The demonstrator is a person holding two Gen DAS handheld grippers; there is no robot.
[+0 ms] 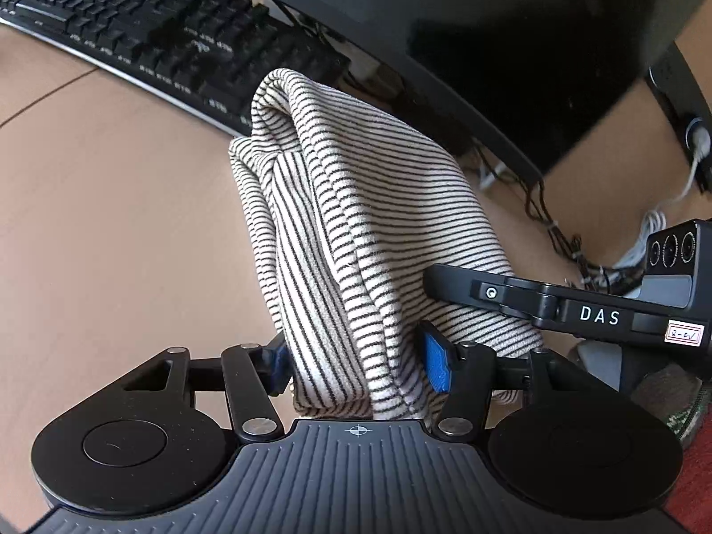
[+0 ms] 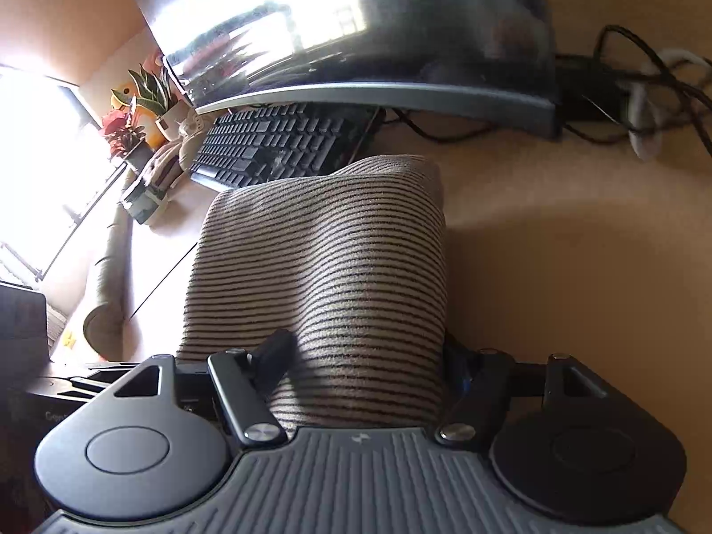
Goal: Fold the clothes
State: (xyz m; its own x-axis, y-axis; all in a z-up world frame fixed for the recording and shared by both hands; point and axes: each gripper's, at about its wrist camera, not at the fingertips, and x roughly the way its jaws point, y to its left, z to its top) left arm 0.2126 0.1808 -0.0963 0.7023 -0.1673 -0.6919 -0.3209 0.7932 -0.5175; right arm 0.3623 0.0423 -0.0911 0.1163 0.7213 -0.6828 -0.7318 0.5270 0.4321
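A cream garment with thin dark stripes (image 1: 356, 222) hangs bunched above the wooden desk (image 1: 111, 222). My left gripper (image 1: 356, 362) is shut on its near edge, the cloth pinched between the blue pads (image 1: 435, 362). My right gripper shows in the left wrist view (image 1: 511, 296) at the right, its finger against the same cloth. In the right wrist view my right gripper (image 2: 365, 369) is shut on the striped garment (image 2: 329, 258), which spreads forward from the jaws and hides the fingertips.
A black keyboard (image 1: 155, 40) lies at the back under a dark curved monitor (image 1: 489, 44). Cables (image 1: 556, 222) tangle at the right behind the monitor. In the right wrist view potted plants (image 2: 138, 124) stand by a bright window at the left.
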